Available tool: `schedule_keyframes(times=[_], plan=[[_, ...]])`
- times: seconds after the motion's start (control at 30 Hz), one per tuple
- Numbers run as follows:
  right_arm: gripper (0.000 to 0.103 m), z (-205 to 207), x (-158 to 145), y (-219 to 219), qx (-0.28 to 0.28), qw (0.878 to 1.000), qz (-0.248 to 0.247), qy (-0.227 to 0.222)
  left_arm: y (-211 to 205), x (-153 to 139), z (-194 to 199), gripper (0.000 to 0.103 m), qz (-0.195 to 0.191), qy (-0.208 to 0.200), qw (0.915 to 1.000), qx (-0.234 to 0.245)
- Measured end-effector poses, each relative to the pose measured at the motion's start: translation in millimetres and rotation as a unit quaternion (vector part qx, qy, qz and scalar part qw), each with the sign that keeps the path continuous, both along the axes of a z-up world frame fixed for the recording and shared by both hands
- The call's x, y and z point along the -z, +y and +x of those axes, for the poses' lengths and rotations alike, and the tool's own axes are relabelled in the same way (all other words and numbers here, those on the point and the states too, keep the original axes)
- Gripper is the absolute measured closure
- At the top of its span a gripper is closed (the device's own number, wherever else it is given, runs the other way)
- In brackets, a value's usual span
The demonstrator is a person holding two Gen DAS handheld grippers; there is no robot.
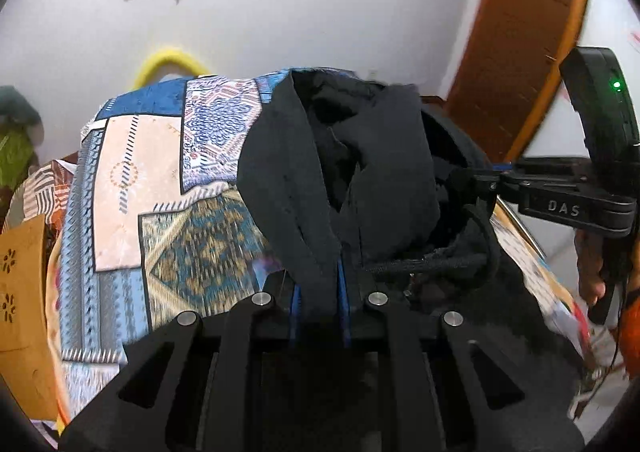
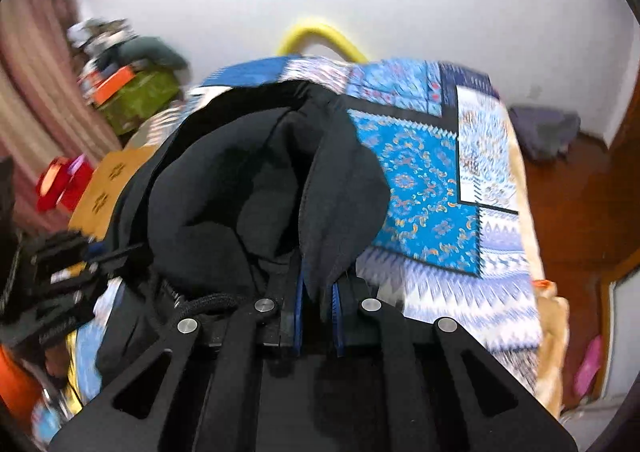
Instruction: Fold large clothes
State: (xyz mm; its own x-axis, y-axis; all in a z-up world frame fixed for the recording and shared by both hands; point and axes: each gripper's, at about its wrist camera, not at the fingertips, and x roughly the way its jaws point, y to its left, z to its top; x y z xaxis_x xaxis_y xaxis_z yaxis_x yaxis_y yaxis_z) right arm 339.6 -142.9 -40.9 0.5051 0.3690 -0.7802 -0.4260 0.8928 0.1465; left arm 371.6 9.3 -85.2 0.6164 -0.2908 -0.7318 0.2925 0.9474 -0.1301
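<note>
A large black hooded garment (image 1: 352, 172) lies bunched on a patterned blue bedspread (image 1: 168, 188). My left gripper (image 1: 320, 292) is shut on a fold of its black cloth, which rises between the blue pads. In the right wrist view the same black garment (image 2: 248, 188) fills the middle, and my right gripper (image 2: 316, 292) is shut on another edge of it. The right gripper also shows in the left wrist view, at the garment's right side (image 1: 476, 180), pinching cloth near the drawstring (image 1: 472, 252). The left gripper appears blurred at the left edge of the right wrist view (image 2: 100, 252).
The bedspread (image 2: 432, 188) covers a bed against a white wall. A yellow tube (image 1: 168, 60) arcs behind it. A wooden door (image 1: 520, 32) stands right. Boxes and a green bag (image 2: 136, 100) pile at the left, with a tan perforated panel (image 1: 20, 292) beside the bed.
</note>
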Motion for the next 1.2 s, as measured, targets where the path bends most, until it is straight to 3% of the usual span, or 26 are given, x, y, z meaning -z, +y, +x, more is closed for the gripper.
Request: schedule_keyframes(times=[0.13, 0.23, 0.47, 0.57, 0.63, 0.73, 0.77, 0.83, 0.9, 1.03, 1.2], plan=[[0.093, -49.2, 2.8, -6.3, -0.02, 1.0, -0.005, -0.004, -2.7, 4.2, -51.9, 0.088, 0.009, -0.002, 0.9998, 0.017], [0.093, -83.2, 23.3, -5.3, -0.031, 0.999, -0.026, -0.006, -6.7, 24.0, -80.7, 0.088, 0.019, 0.009, 0.9995, 0.024], [0.089, -109.2, 84.2, -10.2, -0.024, 0.998, -0.052, 0.031, -10.3, 89.7, -109.7, 0.081, 0.047, 0.068, 0.9964, 0.018], [0.084, -112.8, 91.2, -13.2, -0.019, 0.996, -0.069, 0.049, -12.2, 105.0, -114.9, 0.079, 0.079, 0.087, 0.9929, 0.018], [0.081, -114.8, 86.6, -14.3, -0.019, 0.995, -0.081, 0.05, -10.1, 104.2, -117.0, 0.079, 0.09, 0.087, 0.9921, 0.015], [0.079, -122.0, 65.2, -17.3, -0.026, 0.995, -0.092, 0.019, -1.7, 87.0, -120.5, 0.075, 0.069, 0.074, 0.9948, 0.012], [0.074, -122.2, 59.7, -18.3, -0.026, 0.995, -0.091, 0.011, 0.8, 79.4, -120.6, 0.067, 0.062, 0.066, 0.9958, 0.009], [0.051, -121.0, 43.1, -21.3, -0.025, 0.996, -0.083, -0.018, 5.3, 60.4, -121.5, 0.054, 0.05, 0.035, 0.9981, 0.001], [0.044, -120.4, 25.1, -22.5, -0.018, 0.996, -0.071, -0.058, 5.9, 40.3, -119.5, 0.048, 0.043, 0.001, 0.9991, -0.004], [0.044, -103.2, 16.6, -17.9, -0.008, 0.996, -0.057, -0.072, 2.9, 18.1, -99.1, 0.047, 0.031, -0.025, 0.9992, -0.009], [0.044, -55.1, 30.8, -11.8, 0.024, 0.998, -0.038, -0.042, -7.6, 14.6, -58.8, 0.047, 0.013, -0.013, 0.9997, -0.017]])
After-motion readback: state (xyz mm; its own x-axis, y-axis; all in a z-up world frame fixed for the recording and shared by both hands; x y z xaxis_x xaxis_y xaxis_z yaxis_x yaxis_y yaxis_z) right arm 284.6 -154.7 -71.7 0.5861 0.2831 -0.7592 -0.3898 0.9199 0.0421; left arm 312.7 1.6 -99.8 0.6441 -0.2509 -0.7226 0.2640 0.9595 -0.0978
